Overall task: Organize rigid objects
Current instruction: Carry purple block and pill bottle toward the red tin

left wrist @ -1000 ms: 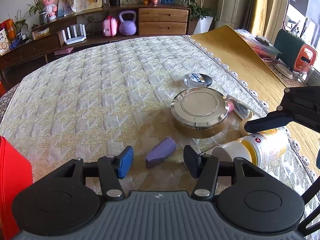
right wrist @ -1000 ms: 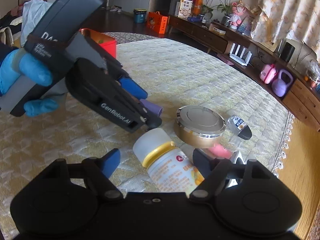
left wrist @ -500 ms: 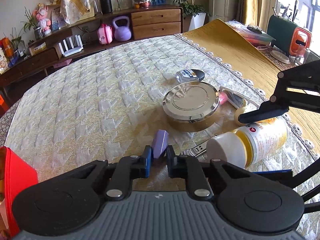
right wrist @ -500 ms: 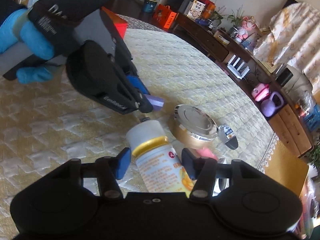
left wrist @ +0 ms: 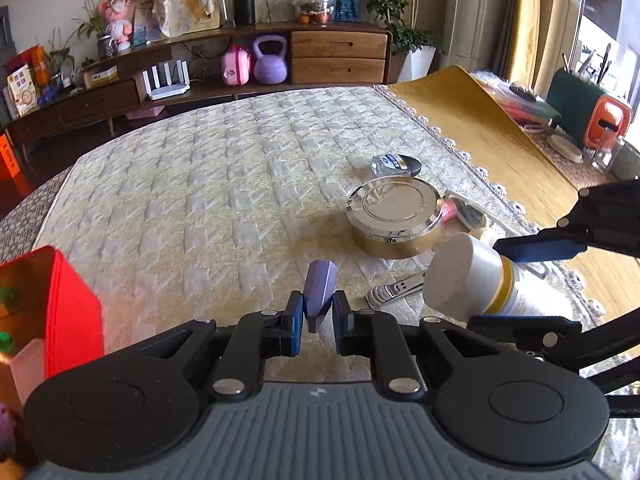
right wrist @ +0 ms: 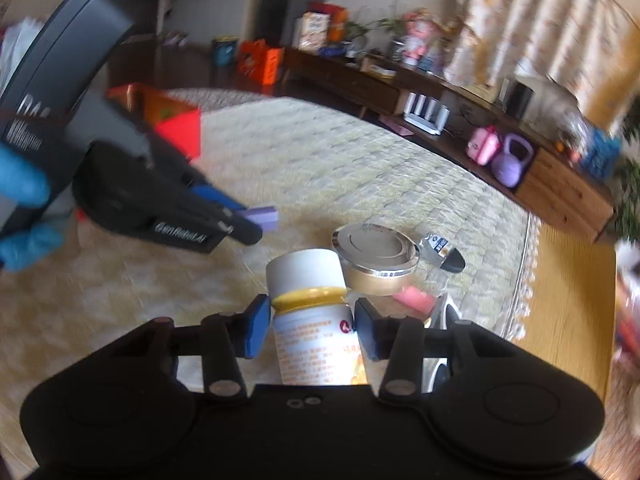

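Left gripper (left wrist: pixel 316 314): fingers clamped on a small purple block (left wrist: pixel 319 294), which stands up between the blue pads with its upper end clear of the quilted cream cloth (left wrist: pixel 224 184) below. Right gripper (right wrist: pixel 310 320): its jaws have just been closing, and the pads now press both sides of a white bottle (right wrist: pixel 314 320) with a white cap and a yellow collar, gripped just under that collar; in the left wrist view the same bottle (left wrist: pixel 476 280) lies tilted, cap toward the camera, between the right gripper's blue fingers (left wrist: pixel 536 249). Gold round tin (left wrist: pixel 396 218) with a mirrored lid: resting on the cloth, just beyond the bottle. Nail clipper (left wrist: pixel 394 288): flat on the cloth, between the purple block and the bottle cap. Small clear bottle with a dark cap (left wrist: pixel 396 164): lying on its side behind the tin. Pink item (left wrist: pixel 449 210): tucked against the tin's right edge, only partly in view. Red box (left wrist: pixel 66 304): at the left border, open side up, with small items inside too blurred to identify. Blue-gloved hand (right wrist: pixel 24 208): wrapped round the left gripper's handle in the right wrist view, which is motion-blurred. Backdrop: a low wooden sideboard (left wrist: pixel 336 54) carrying a purple kettlebell (left wrist: pixel 271 62).
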The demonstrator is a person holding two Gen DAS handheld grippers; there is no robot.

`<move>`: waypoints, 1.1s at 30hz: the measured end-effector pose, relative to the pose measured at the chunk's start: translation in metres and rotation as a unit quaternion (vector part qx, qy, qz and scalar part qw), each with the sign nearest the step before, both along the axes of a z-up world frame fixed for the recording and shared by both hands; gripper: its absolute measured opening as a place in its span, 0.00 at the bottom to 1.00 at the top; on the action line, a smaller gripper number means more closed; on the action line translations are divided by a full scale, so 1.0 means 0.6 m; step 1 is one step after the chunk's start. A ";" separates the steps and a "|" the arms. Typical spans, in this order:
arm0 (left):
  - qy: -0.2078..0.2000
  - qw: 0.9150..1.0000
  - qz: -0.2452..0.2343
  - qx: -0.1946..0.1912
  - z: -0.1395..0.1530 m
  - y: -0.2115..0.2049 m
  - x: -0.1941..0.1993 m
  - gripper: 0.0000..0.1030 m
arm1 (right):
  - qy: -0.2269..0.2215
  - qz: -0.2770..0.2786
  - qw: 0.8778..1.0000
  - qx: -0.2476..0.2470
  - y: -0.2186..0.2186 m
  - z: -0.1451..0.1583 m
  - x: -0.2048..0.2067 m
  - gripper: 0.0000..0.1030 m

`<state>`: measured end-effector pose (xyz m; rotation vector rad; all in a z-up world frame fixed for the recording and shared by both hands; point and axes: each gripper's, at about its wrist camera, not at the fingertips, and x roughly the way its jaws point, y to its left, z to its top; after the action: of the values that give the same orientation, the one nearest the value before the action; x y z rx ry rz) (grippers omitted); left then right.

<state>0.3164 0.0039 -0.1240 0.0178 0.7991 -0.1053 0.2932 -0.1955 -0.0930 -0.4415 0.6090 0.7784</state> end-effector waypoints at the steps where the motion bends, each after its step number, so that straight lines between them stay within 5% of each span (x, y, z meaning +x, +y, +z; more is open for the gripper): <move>1: -0.001 1.000 0.003 -0.005 0.005 0.004 -0.007 0.15 | 0.010 -0.009 1.000 0.014 -0.003 0.004 -0.003 0.44; 11: -0.015 0.998 0.032 -0.045 0.064 0.052 -0.076 0.15 | 0.064 -0.066 0.990 0.111 0.000 0.056 -0.050 0.42; 21: -0.038 0.997 0.054 -0.038 0.119 0.106 -0.141 0.15 | 0.065 -0.049 0.987 0.136 0.062 0.111 -0.098 0.42; 33: -0.054 0.991 0.117 -0.020 0.153 0.251 -0.190 0.15 | 0.058 -0.009 0.988 0.143 0.176 0.151 -0.120 0.42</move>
<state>0.2024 0.1544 -0.0324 -0.1078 0.6849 0.1005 0.2214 -0.0900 -0.0024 -0.1276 0.5973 0.8631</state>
